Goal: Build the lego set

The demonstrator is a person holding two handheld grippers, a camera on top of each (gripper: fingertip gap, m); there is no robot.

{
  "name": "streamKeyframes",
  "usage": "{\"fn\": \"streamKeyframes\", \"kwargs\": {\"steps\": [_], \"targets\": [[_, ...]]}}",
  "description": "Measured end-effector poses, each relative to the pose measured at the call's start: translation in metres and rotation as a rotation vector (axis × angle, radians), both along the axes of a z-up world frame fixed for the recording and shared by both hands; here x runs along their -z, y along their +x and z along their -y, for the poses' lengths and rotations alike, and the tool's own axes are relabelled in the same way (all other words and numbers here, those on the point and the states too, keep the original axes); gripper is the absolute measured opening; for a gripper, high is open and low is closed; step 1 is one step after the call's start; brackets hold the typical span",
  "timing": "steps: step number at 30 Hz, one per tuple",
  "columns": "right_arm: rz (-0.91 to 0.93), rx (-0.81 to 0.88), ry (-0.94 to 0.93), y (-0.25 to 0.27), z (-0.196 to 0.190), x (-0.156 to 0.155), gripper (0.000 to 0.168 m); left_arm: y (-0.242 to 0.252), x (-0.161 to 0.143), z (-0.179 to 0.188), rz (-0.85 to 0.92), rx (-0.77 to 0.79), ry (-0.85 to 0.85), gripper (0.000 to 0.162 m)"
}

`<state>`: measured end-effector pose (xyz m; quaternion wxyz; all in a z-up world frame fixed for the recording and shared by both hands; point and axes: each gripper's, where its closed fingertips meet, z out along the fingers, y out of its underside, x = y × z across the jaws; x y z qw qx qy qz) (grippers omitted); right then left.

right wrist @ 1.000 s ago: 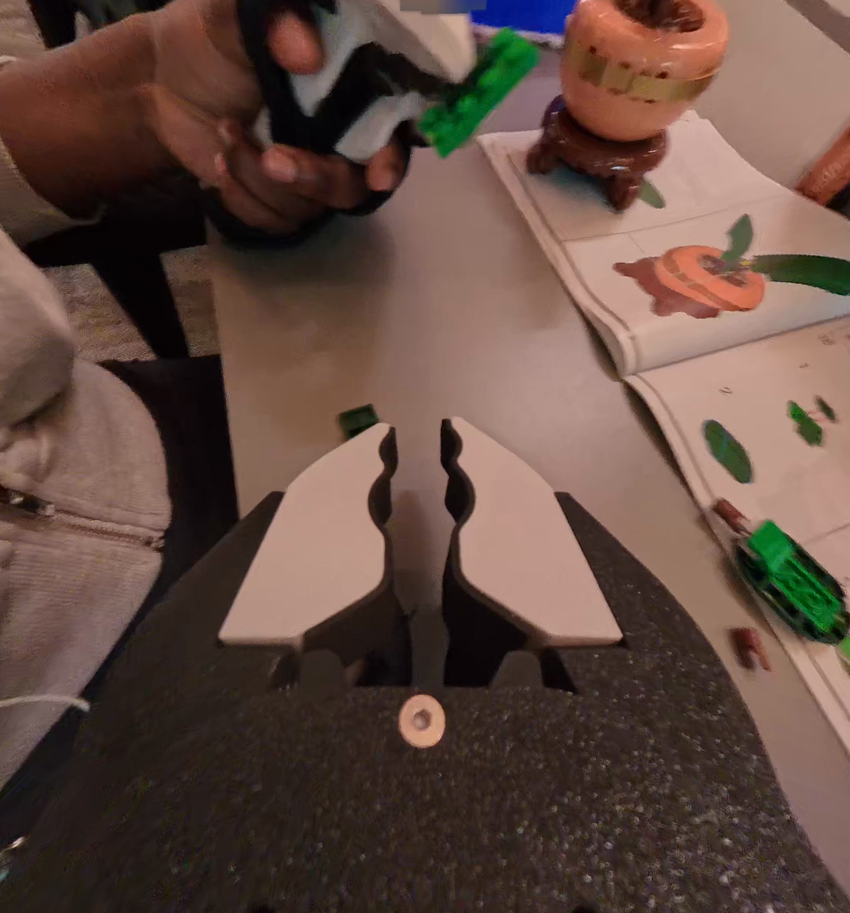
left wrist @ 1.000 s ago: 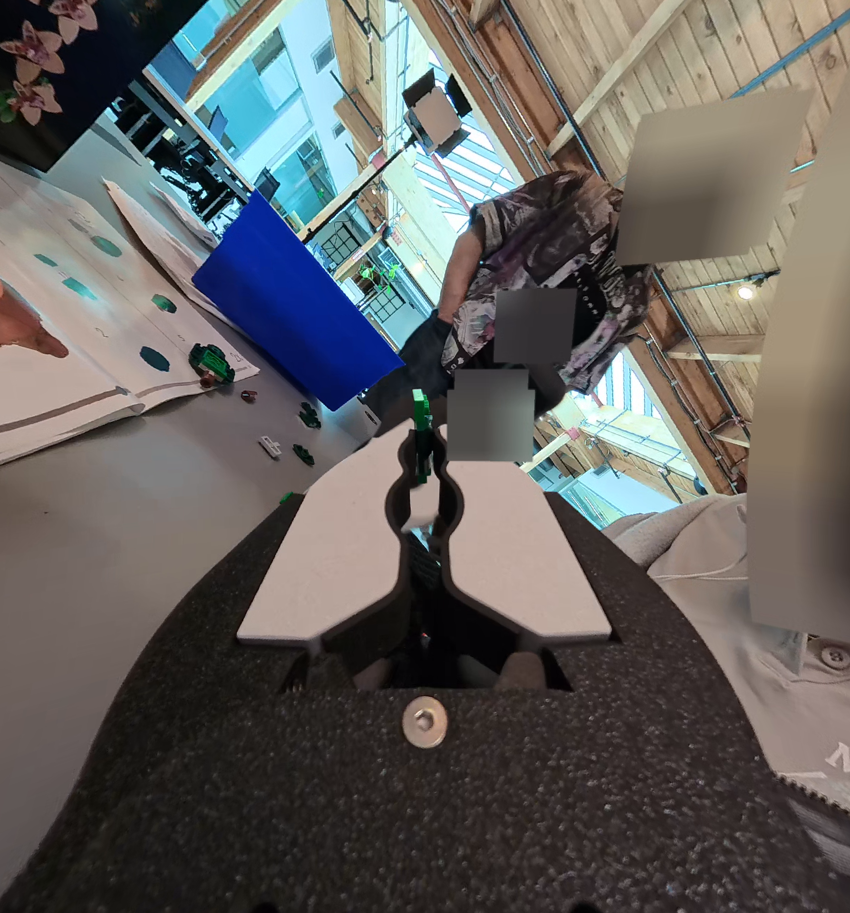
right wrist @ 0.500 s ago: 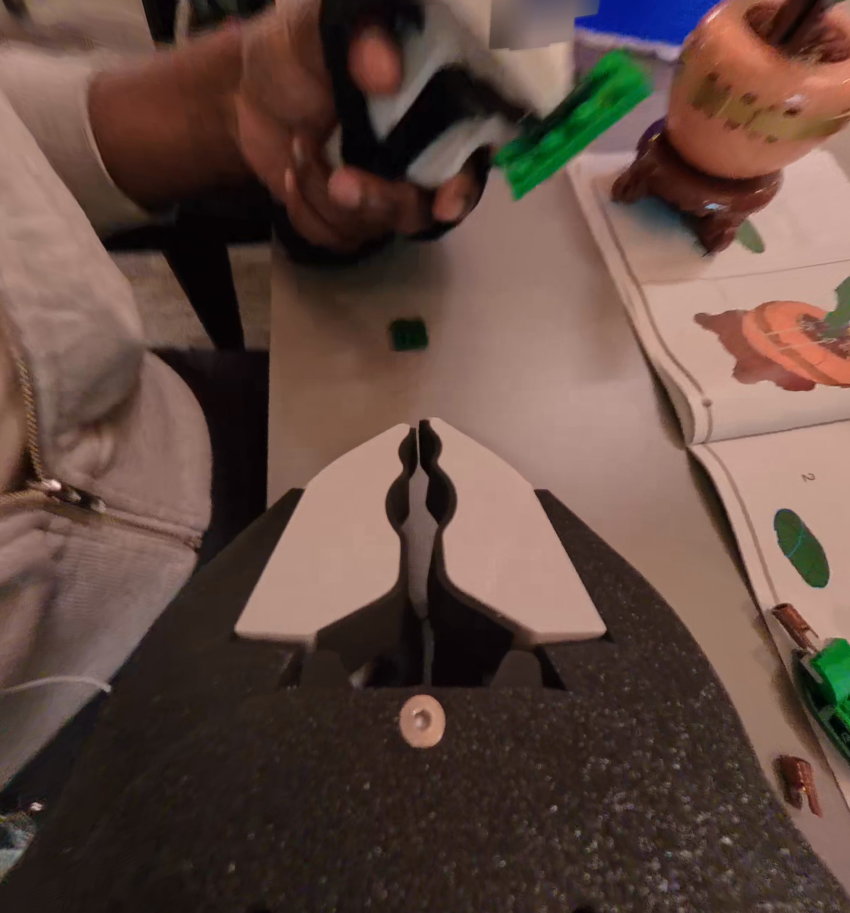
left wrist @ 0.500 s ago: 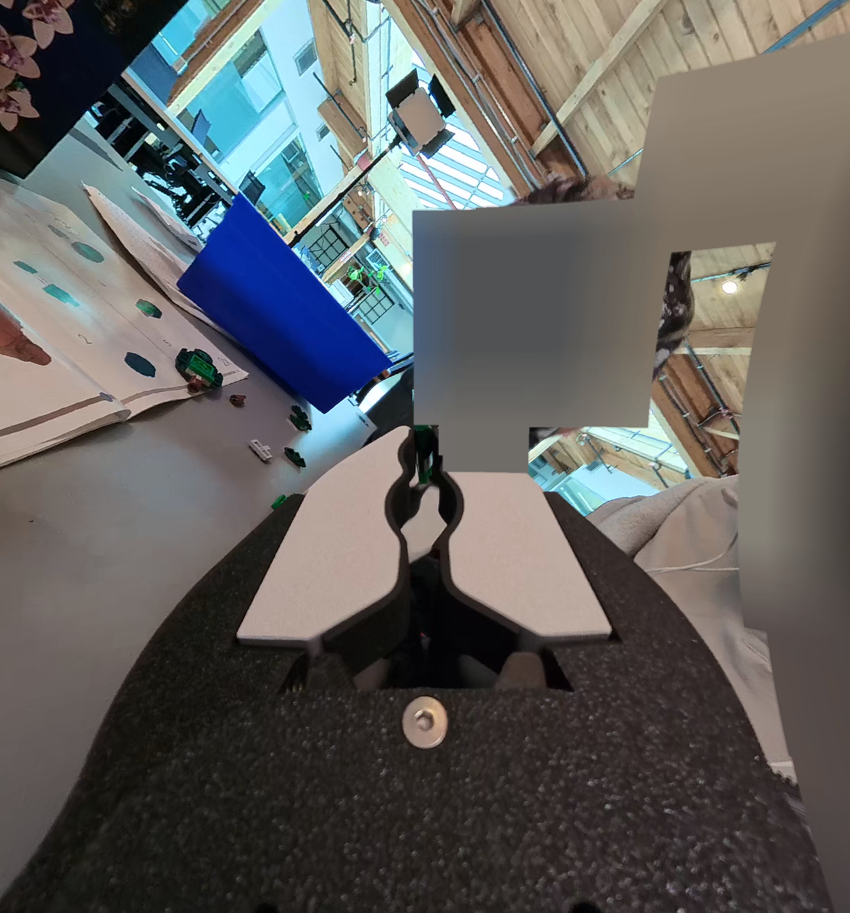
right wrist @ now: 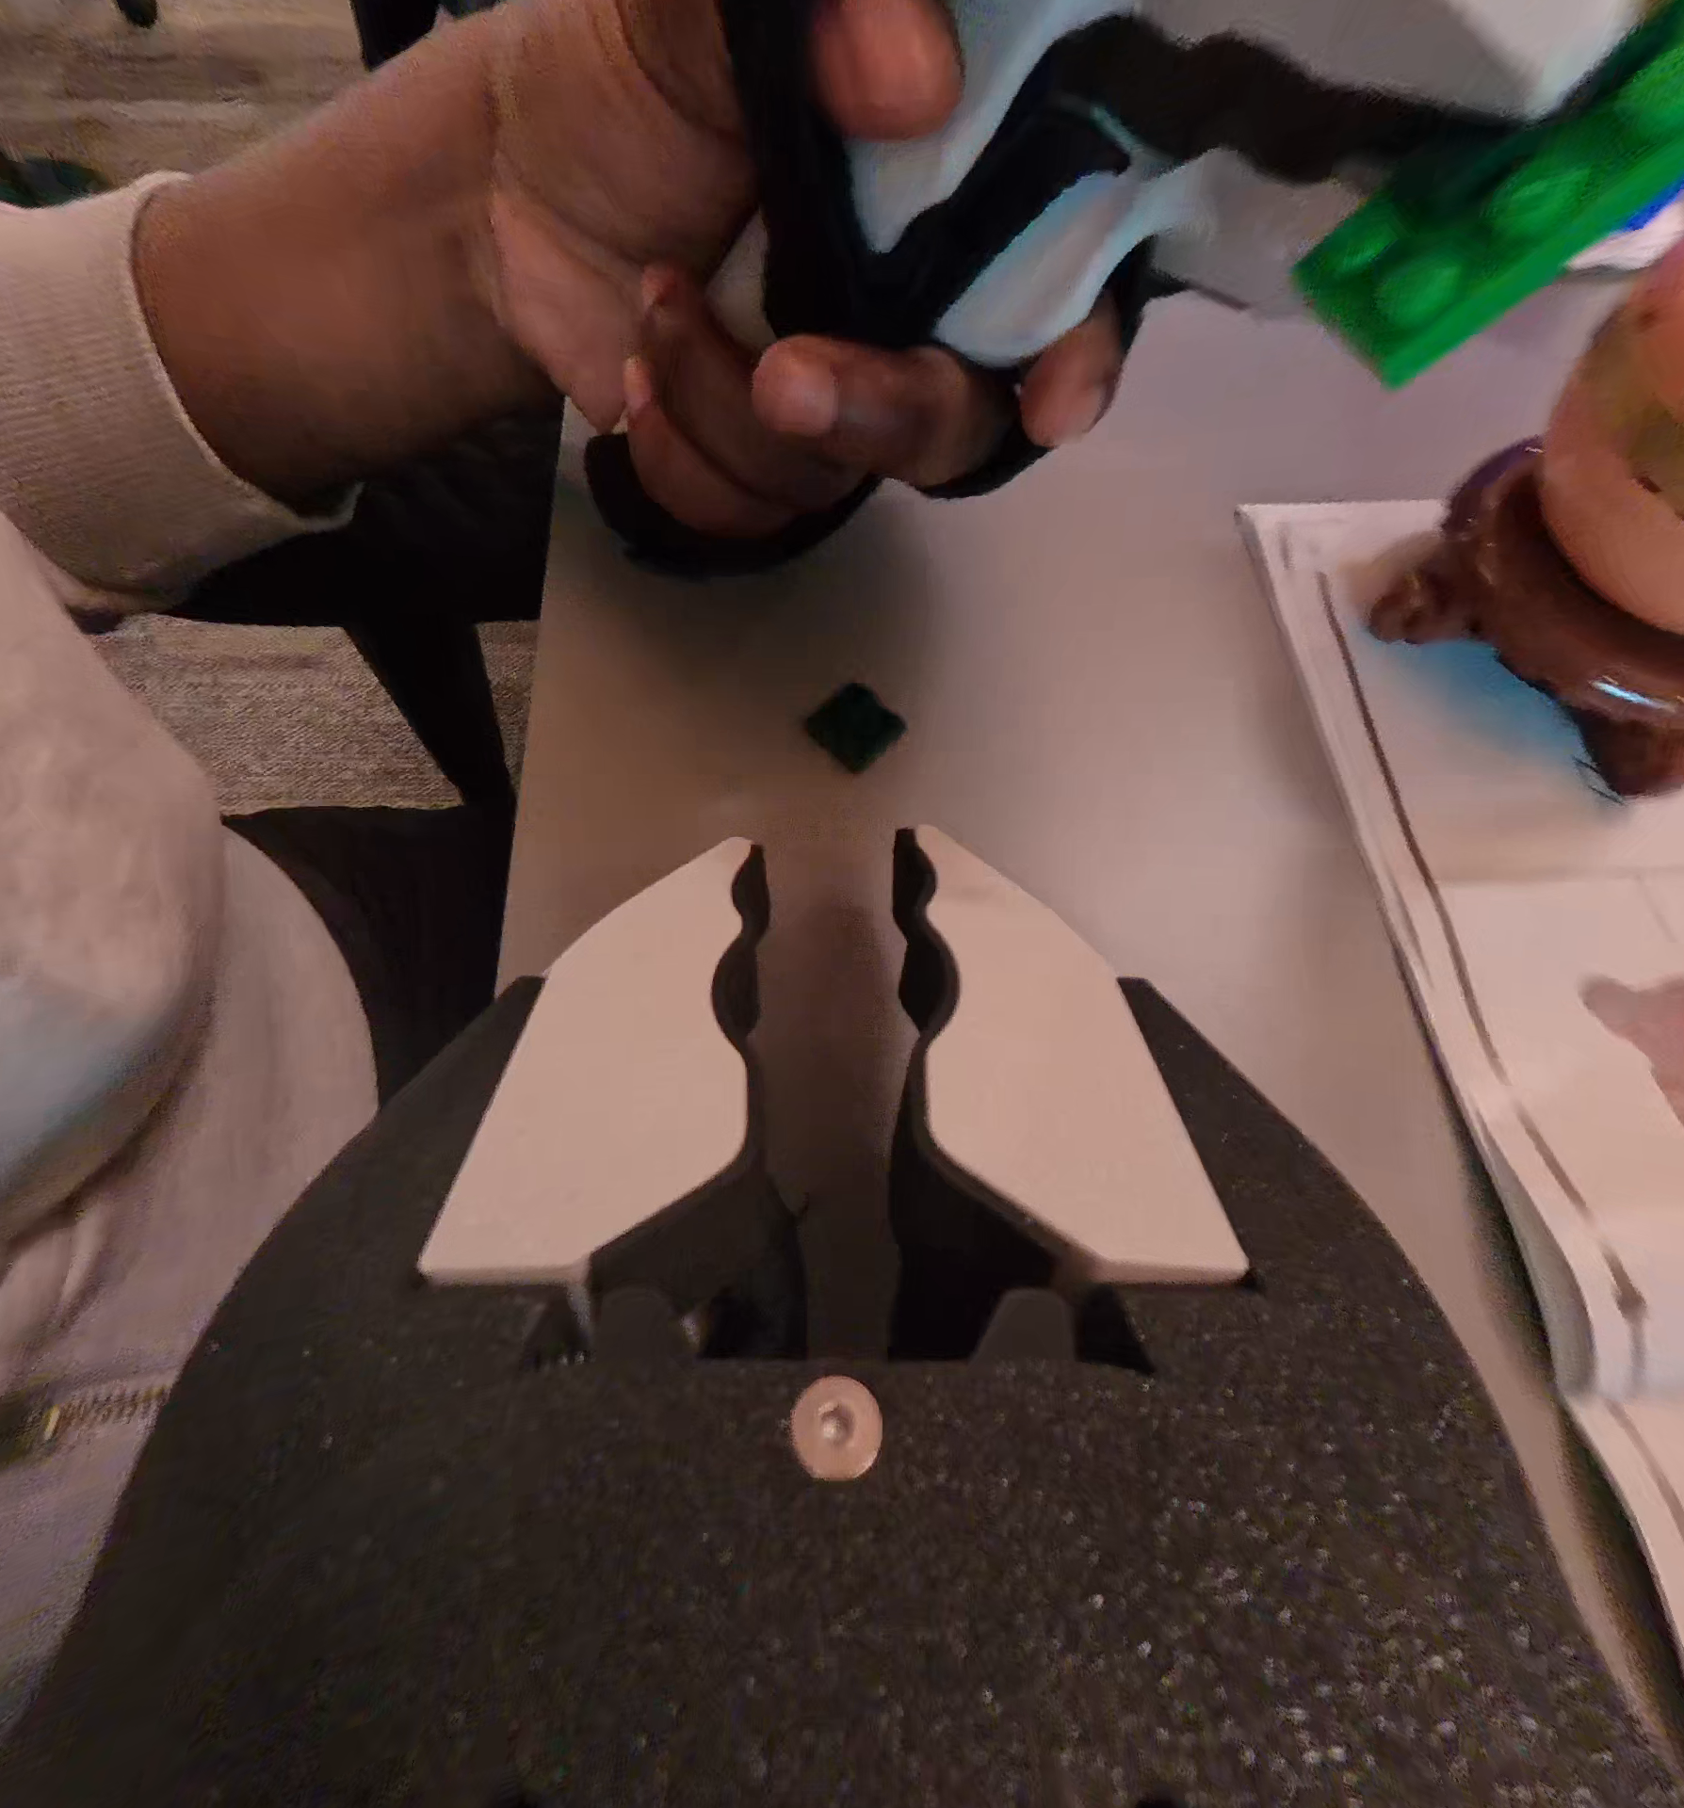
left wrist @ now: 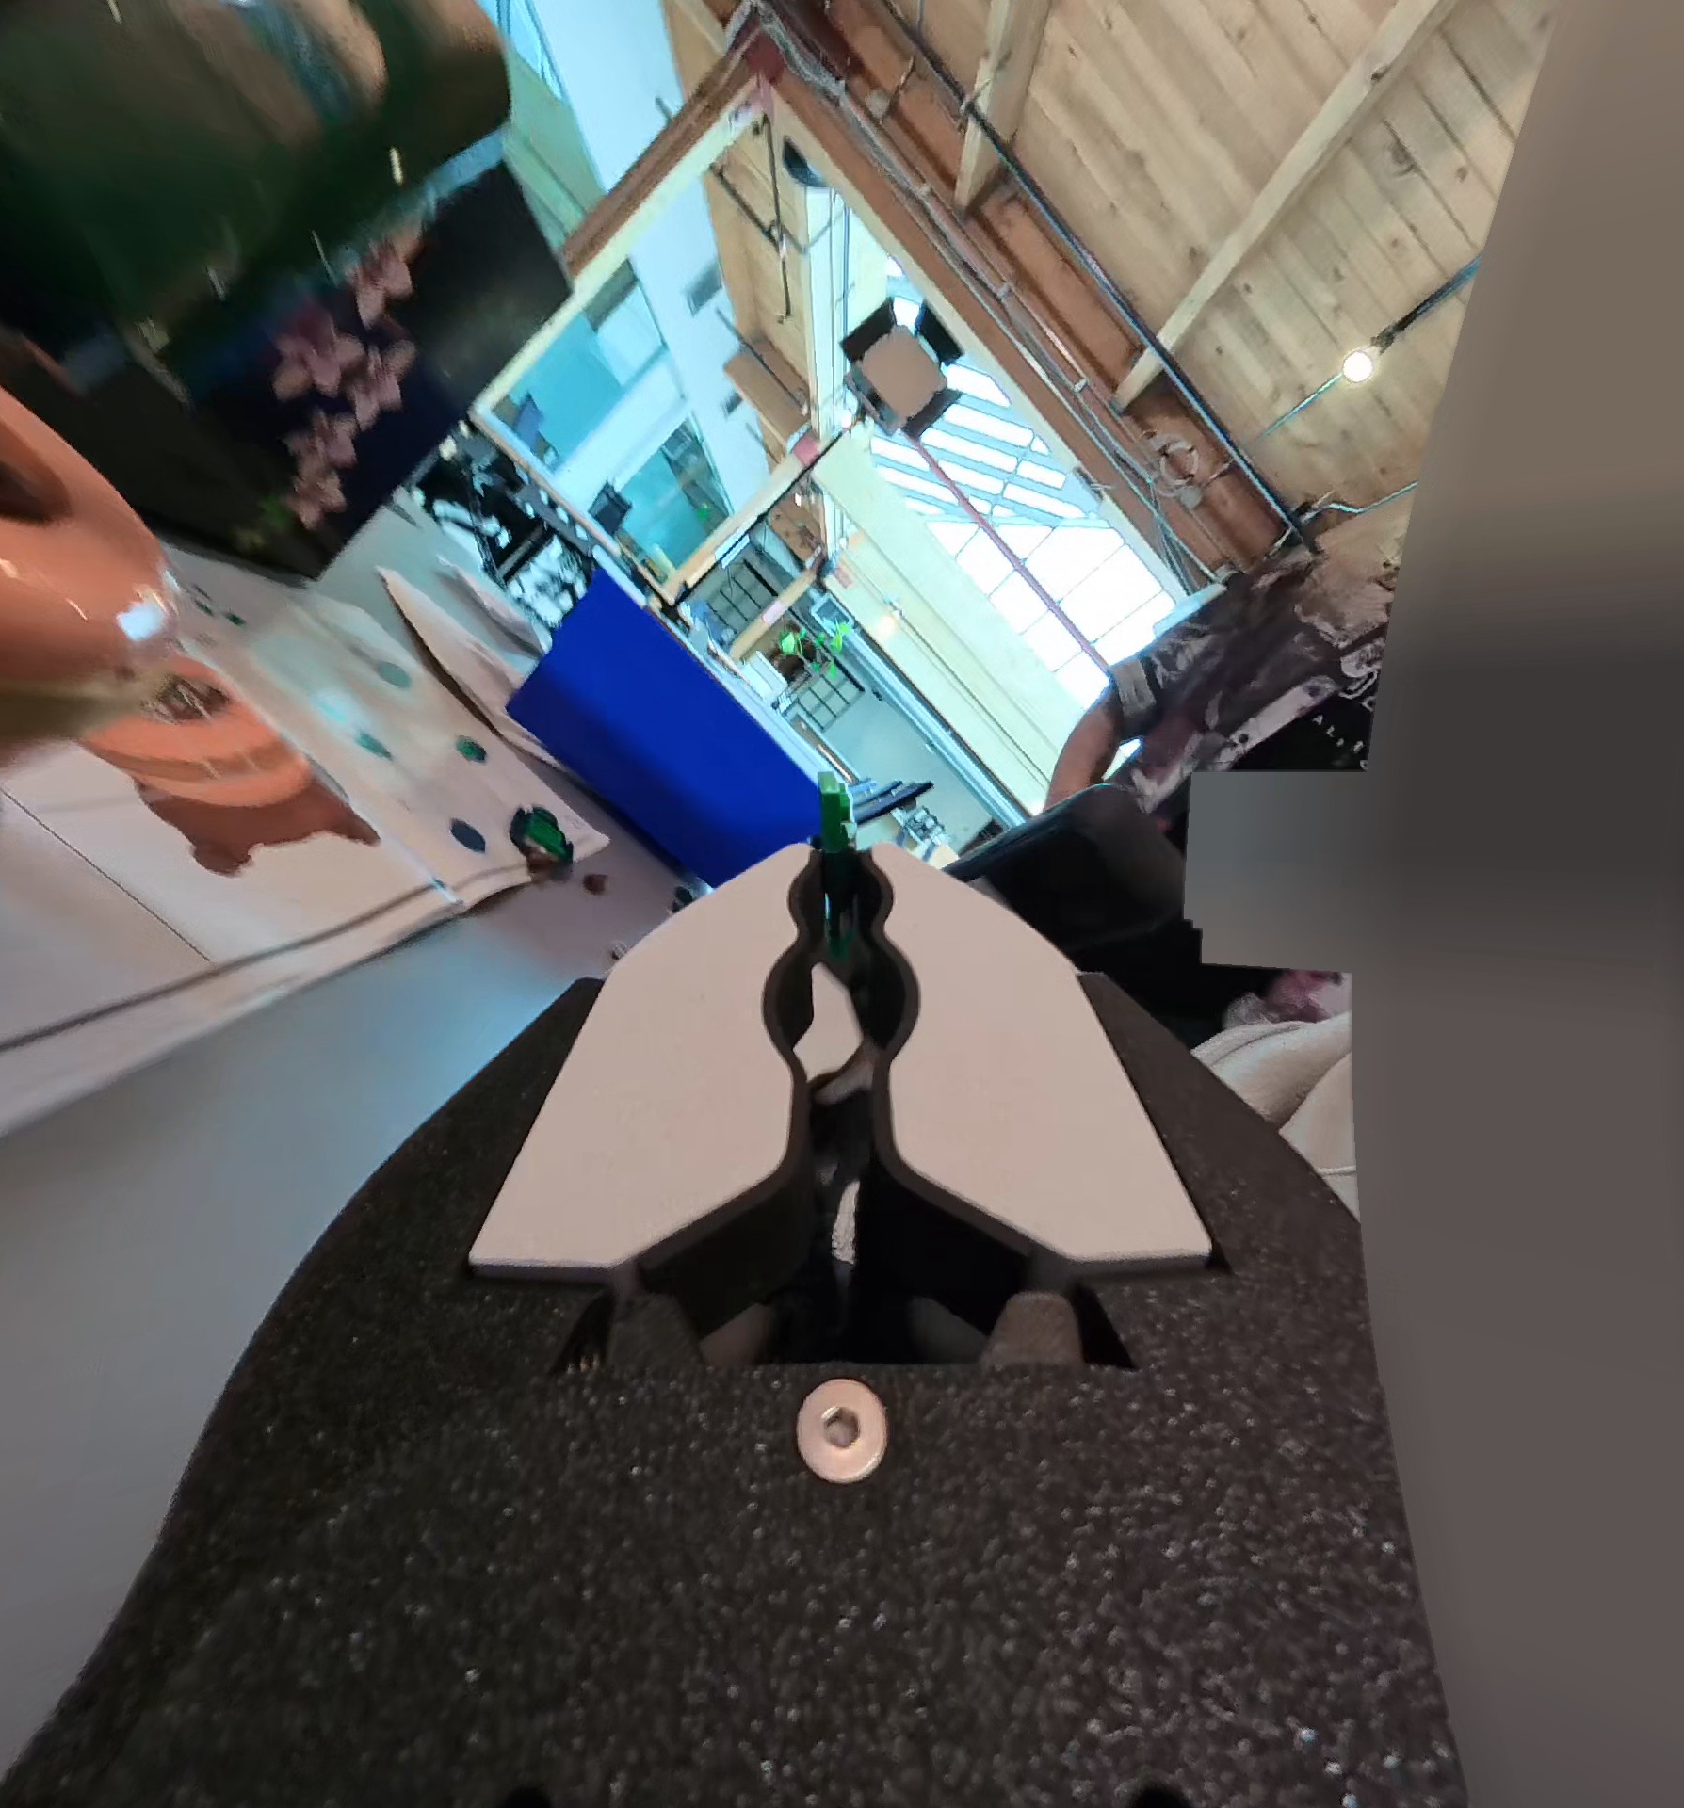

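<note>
My left gripper (left wrist: 838,859) is shut on a bright green lego plate (left wrist: 833,807), seen edge-on between its tips and held up in the air. In the right wrist view a hand (right wrist: 701,254) holds that gripper at the top, with the green plate (right wrist: 1523,196) sticking out to the right, close to the peach pot model. My right gripper (right wrist: 828,846) is open and empty, low over the grey table (right wrist: 1063,636). A small dark green piece (right wrist: 855,726) lies on the table just beyond its tips.
The peach pot model on a brown base (right wrist: 1640,509) stands on the open instruction booklet (right wrist: 1503,978) at the right; the pot also shows in the left wrist view (left wrist: 65,626). A green sub-assembly (left wrist: 540,832), small loose pieces and a blue box (left wrist: 662,744) lie farther along the table. Tip to tip, the grippers are about 11 cm apart.
My right gripper, shut half a second ago, has opened and moved closer to the dark green piece. My left gripper has swung toward the pot model, still holding the green plate.
</note>
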<state>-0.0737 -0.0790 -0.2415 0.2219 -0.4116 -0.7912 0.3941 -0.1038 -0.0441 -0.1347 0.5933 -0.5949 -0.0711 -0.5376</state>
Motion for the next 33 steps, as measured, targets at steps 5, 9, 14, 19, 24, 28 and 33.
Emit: {"fn": "streamKeyframes", "kwargs": {"steps": [5,9,14,19,24,28,33], "targets": [[0.051,-0.034,0.05,-0.026,0.013,0.01,0.028,-0.015,-0.001,0.006,-0.04,-0.065,0.005,0.005],[0.066,-0.04,0.075,-0.032,0.018,0.012,0.023,-0.016,0.0,0.006,-0.038,-0.065,0.005,0.005],[0.075,-0.032,0.123,-0.027,0.007,0.011,0.01,-0.015,0.002,0.005,-0.034,-0.061,0.005,0.005],[0.059,0.049,0.091,-0.004,-0.024,-0.001,0.009,-0.005,0.005,0.002,-0.057,-0.038,0.0,0.004],[0.06,0.148,-0.014,0.032,-0.058,-0.024,0.008,0.007,0.007,-0.001,-0.061,0.002,-0.004,0.004],[0.119,0.239,-0.081,0.063,-0.092,-0.045,0.009,0.021,0.01,-0.005,-0.093,0.043,-0.011,0.004],[0.045,0.251,0.061,0.069,-0.107,-0.072,0.012,0.03,0.015,-0.007,-0.109,0.067,-0.022,0.004]]}}
